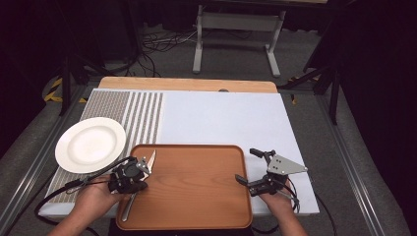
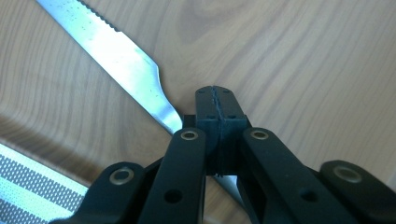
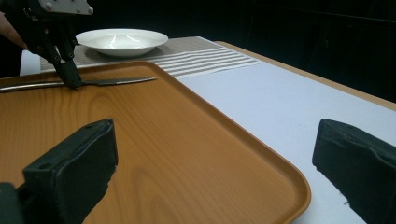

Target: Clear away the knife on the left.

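1. The knife (image 1: 139,181) lies flat on the tray (image 1: 196,196), along its left edge at about nine o'clock, blade tip toward twelve and handle toward six.
2. In the left gripper view the serrated blade (image 2: 116,56) runs up to eleven o'clock, and the narrow neck passes under the black jaws.
3. The left gripper (image 1: 129,178) stands over the knife's middle, its jaws pressed together at the tips, which sit at the knife's neck. Whether they pinch the metal or just rest beside it I can't tell.
4. From the right gripper view that same gripper (image 3: 70,74) points down onto the knife, tip touching it where blade meets handle.
5. The right gripper (image 1: 253,167) is at the tray's right edge, three o'clock, well apart from the knife. Its jaws stand wide apart with nothing between them, one over the tray and one over the mat.
6. A white plate (image 1: 90,144) sits off the tray at ten o'clock, on the striped part of the mat (image 1: 221,118).
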Demonstrator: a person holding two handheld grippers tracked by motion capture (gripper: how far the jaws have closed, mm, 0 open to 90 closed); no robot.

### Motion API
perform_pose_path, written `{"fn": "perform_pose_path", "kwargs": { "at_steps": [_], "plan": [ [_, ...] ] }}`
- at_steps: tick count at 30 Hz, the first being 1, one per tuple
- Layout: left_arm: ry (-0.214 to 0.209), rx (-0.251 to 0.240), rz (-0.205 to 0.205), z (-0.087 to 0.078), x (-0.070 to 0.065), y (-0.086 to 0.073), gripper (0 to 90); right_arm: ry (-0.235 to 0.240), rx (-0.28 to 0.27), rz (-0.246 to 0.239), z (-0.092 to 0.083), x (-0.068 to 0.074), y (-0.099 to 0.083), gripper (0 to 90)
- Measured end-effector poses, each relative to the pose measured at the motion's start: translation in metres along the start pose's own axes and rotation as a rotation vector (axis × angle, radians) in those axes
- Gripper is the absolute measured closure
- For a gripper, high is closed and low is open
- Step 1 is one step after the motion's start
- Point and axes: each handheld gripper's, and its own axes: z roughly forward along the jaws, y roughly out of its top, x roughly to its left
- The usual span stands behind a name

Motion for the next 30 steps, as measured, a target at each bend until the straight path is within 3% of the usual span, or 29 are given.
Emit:
{"fn": "perform_pose_path", "kwargs": {
  "at_steps": [17,30],
  "plan": [
    [0.006,0.044,-0.055,-0.0031,0.0066,-0.0044,90.0,0.000,0.002,-0.004,-0.0003,0.0001,0.0002,0.7],
    [-0.005,0.037,-0.081,-0.0036,0.0100,-0.0078,90.0,0.003,0.003,-0.002,0.0006,0.0006,0.0000,0.7]
  ]
}}
